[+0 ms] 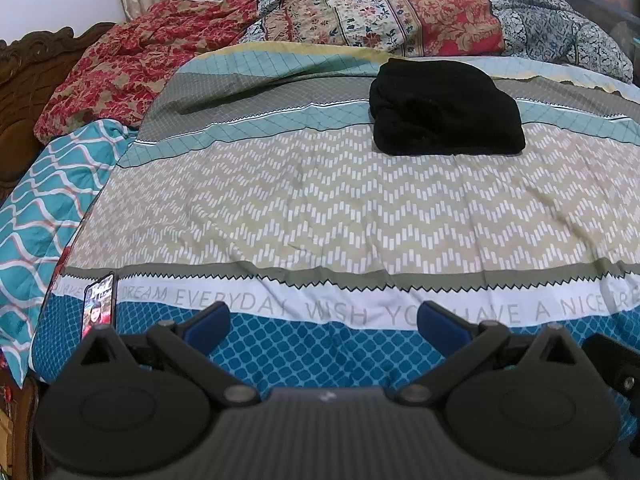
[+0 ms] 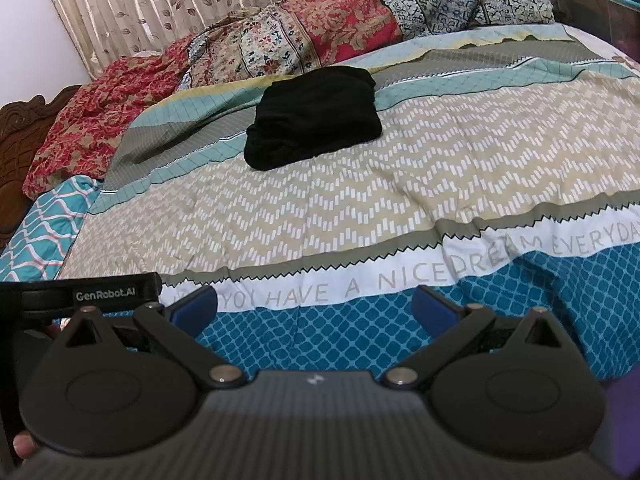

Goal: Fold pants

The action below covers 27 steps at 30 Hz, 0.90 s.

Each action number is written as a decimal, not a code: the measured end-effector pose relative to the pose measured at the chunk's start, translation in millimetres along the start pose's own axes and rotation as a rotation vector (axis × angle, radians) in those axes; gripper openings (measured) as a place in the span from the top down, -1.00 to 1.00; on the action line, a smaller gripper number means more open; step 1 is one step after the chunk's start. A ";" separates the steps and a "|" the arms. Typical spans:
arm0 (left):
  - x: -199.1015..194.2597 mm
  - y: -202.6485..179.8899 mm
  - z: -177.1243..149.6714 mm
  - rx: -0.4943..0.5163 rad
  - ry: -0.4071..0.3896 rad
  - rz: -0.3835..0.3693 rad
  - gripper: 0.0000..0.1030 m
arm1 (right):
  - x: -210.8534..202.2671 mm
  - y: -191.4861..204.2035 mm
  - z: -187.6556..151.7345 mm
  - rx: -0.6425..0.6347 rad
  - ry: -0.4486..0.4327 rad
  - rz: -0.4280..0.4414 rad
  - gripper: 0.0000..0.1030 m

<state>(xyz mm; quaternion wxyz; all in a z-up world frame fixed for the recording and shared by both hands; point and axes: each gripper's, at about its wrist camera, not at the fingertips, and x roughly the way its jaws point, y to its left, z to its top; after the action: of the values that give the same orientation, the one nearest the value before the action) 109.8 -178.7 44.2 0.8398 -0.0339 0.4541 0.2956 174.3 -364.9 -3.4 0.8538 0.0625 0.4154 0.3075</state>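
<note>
Black pants (image 1: pixel 446 110) lie folded into a compact bundle on the far part of the patterned bedspread (image 1: pixel 320 208), right of centre in the left wrist view. The right wrist view shows the same pants (image 2: pixel 314 118) left of centre. My left gripper (image 1: pixel 322 322) hangs open over the bed's near blue band, far short of the pants, with nothing between its blue pads (image 1: pixel 212 326). My right gripper (image 2: pixel 314 306) is likewise open and empty above the near edge, its blue pads (image 2: pixel 430 306) spread wide. The left gripper's body (image 2: pixel 80 294) shows at the left of the right wrist view.
A phone (image 1: pixel 99 306) with a lit screen lies on the bed's near left corner. Crumpled floral quilts (image 1: pixel 360 12) are piled along the far side, before a curtain (image 2: pixel 160 0). A teal wavy-patterned blanket (image 1: pixel 44 208) and a carved wooden headboard (image 1: pixel 24 80) are at the left.
</note>
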 end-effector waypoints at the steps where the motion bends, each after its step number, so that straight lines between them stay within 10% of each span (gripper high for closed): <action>1: 0.2 -0.4 -0.1 0.002 0.001 0.002 -1.00 | -0.1 0.4 0.0 -0.002 -0.002 0.000 -1.00; 27: 2.1 -1.9 -1.7 0.020 0.014 -0.012 -1.00 | -0.6 0.5 0.3 -0.006 -0.006 0.002 -1.00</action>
<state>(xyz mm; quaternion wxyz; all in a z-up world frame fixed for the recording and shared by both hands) 110.4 -179.9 41.2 0.8387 -0.0302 0.4628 0.2855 174.1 -364.8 -2.6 0.8550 0.0610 0.4118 0.3093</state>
